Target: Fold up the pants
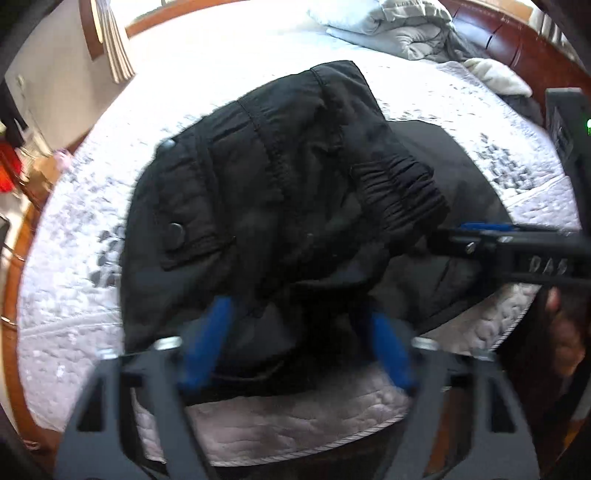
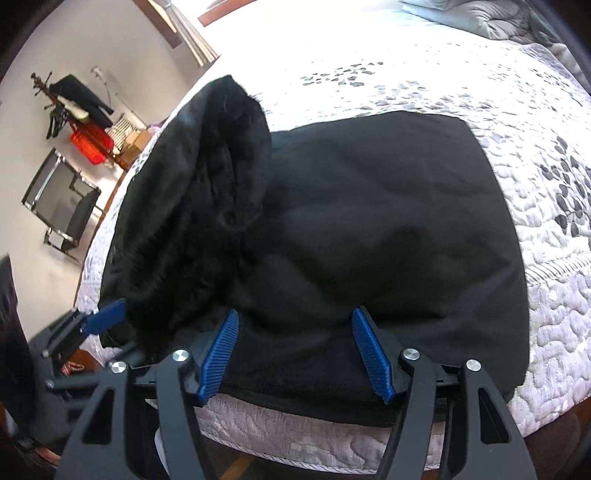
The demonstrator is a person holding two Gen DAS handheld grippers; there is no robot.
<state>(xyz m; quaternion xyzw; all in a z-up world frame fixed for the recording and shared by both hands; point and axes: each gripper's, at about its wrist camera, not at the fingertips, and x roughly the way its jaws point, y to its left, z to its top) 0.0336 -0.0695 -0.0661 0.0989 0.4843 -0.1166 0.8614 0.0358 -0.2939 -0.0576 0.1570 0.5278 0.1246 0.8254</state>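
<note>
- In the right wrist view, the right gripper sat nearest the lens, its 2 blue ribbed pads spread wide over the near edge of the pants. Nothing lay clamped between them.
- The black pants lay on the quilted bedspread near the foot edge of the bed. 1 portion lay flat and smooth to the right; a second portion stood raised in a bulging fold on the left, its fleecy lining showing.
- In the left wrist view, the left gripper appeared with its blue fingers set apart and dark cloth bunched between them. Motion blur and the dark fabric prevented confirming whether the fingers pinched the cloth or merely straddled it.
- The raised portion, with an elastic cuff and a snap button on a pocket flap, was judged to be the part being carried over the flat layer to form the fold. The wide stance of the right gripper suited steadying or releasing the flat layer.
- In the left wrist view, the right gripper entered from the right edge; its tip met the cuff area, but contact could not be resolved.
- Hidden or cut off: the waistband, the underside of the fold, and the lower bed edge behind both gripper frames.
- Background items, including a grey duvet and a chair, took no part.
</note>
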